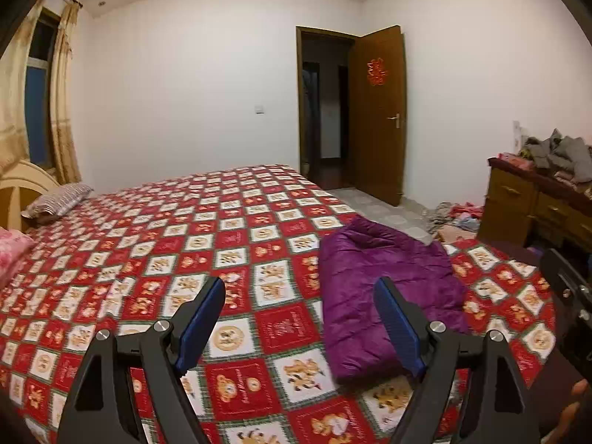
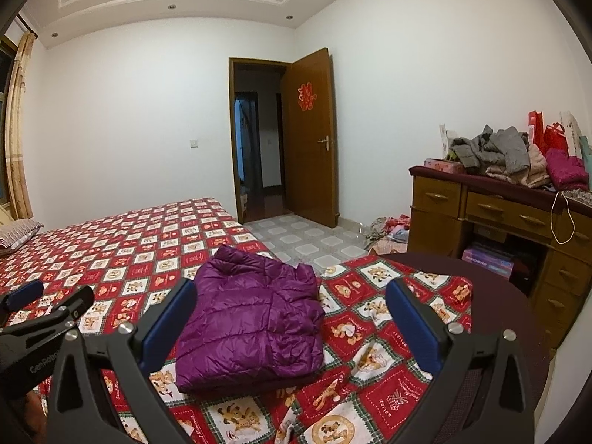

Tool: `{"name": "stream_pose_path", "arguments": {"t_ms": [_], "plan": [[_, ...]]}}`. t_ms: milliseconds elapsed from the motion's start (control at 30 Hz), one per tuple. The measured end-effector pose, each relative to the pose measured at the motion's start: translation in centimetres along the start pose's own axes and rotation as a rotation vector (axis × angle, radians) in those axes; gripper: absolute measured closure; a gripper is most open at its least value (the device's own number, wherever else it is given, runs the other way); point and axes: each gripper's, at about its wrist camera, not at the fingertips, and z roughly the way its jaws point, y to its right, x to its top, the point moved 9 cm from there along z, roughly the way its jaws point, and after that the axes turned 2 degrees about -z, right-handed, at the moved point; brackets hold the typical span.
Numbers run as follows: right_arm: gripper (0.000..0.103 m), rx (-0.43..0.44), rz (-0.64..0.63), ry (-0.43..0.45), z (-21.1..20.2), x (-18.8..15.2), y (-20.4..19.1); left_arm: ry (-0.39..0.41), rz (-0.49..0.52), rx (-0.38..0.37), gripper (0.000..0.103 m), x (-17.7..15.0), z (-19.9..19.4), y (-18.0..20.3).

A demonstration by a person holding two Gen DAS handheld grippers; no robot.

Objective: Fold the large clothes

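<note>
A purple puffer jacket [image 1: 384,288] [image 2: 251,318] lies folded into a compact rectangle on the red patterned bedspread [image 1: 166,244] [image 2: 122,248], near the bed's right edge. My left gripper [image 1: 299,296] hangs open above the bedspread just left of the jacket, nothing between its blue pads. Its right finger [image 1: 396,325] overlaps the jacket's left side in the picture. My right gripper [image 2: 290,303] stands open over the jacket, which shows between the fingers without touching them. The left gripper's body [image 2: 48,314] appears at the left edge of the right wrist view.
A wooden dresser [image 2: 492,214] piled with grey and pink clothes [image 2: 507,155] stands to the right. More clothes lie heaped on the tiled floor [image 2: 388,233] beside it. An open brown door [image 2: 310,137] is at the back. Pillows [image 1: 59,199] rest by the headboard at the left.
</note>
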Motion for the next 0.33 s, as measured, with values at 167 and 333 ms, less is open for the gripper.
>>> {"name": "stream_pose_path", "arguments": {"t_ms": [167,333], "plan": [[0.0,0.003,0.004,-0.026,0.5,-0.5,-0.3,-0.025,0.001,0.01,0.02,-0.5,0.8,-0.4],[0.0,-0.001,-0.005,-0.04,0.9,-0.7,-0.7,-0.046,0.017,0.037,0.02,-0.9,1.7,-0.9]]}}
